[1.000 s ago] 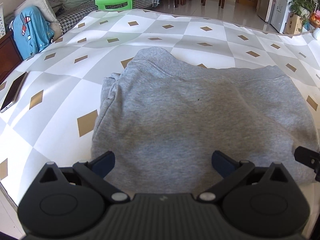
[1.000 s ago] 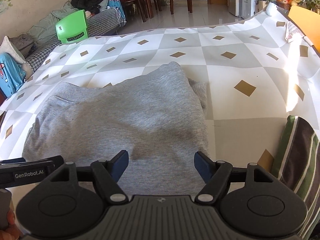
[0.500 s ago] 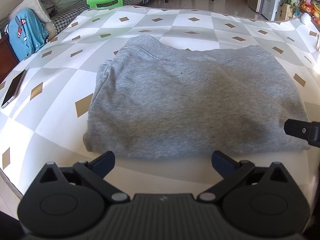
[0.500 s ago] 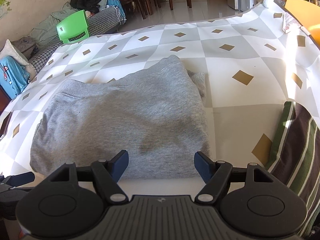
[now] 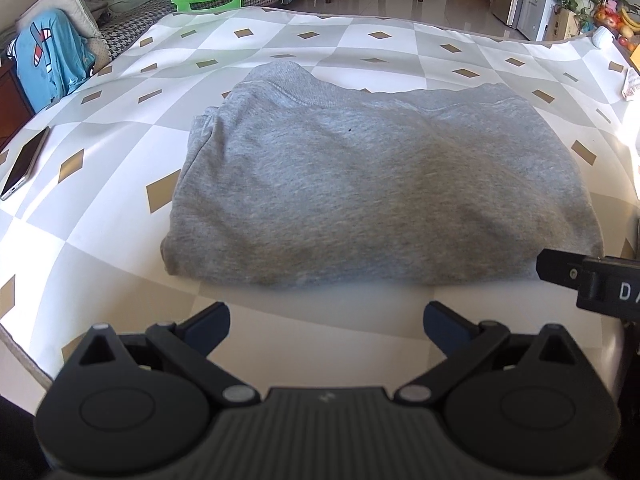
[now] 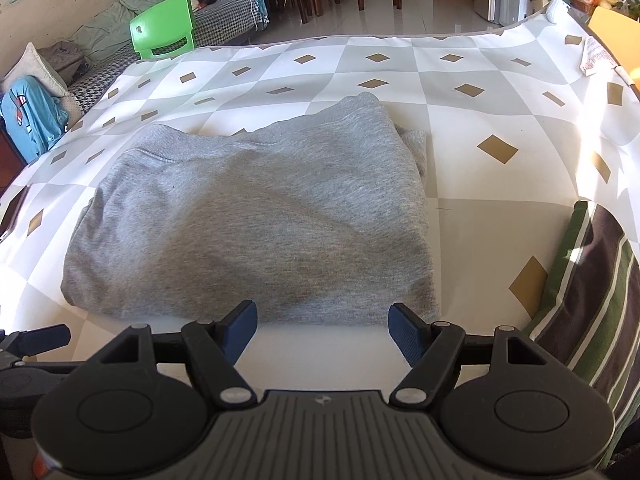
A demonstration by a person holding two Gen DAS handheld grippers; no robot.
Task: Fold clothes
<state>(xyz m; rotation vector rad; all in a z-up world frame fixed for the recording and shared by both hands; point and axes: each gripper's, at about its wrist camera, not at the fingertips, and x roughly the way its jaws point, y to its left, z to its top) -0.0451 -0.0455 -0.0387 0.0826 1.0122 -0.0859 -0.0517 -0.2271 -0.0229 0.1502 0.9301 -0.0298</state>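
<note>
A grey sweatshirt (image 5: 372, 192) lies folded into a flat rectangle on the diamond-patterned table cover; it also shows in the right wrist view (image 6: 256, 224). My left gripper (image 5: 326, 326) is open and empty, just in front of the garment's near edge, not touching it. My right gripper (image 6: 322, 332) is open and empty, close to the near right part of the fold. The right gripper's finger shows at the right edge of the left wrist view (image 5: 560, 268).
A phone (image 5: 24, 164) lies at the table's left edge. A striped green and brown cloth (image 6: 592, 292) lies at the near right. A paper (image 6: 596, 60) rests at the far right. A green chair (image 6: 164, 28) and a sofa stand beyond the table.
Both grippers have pulled back toward the table's near edge, off the sweatshirt. The folded garment has stayed flat in place.
</note>
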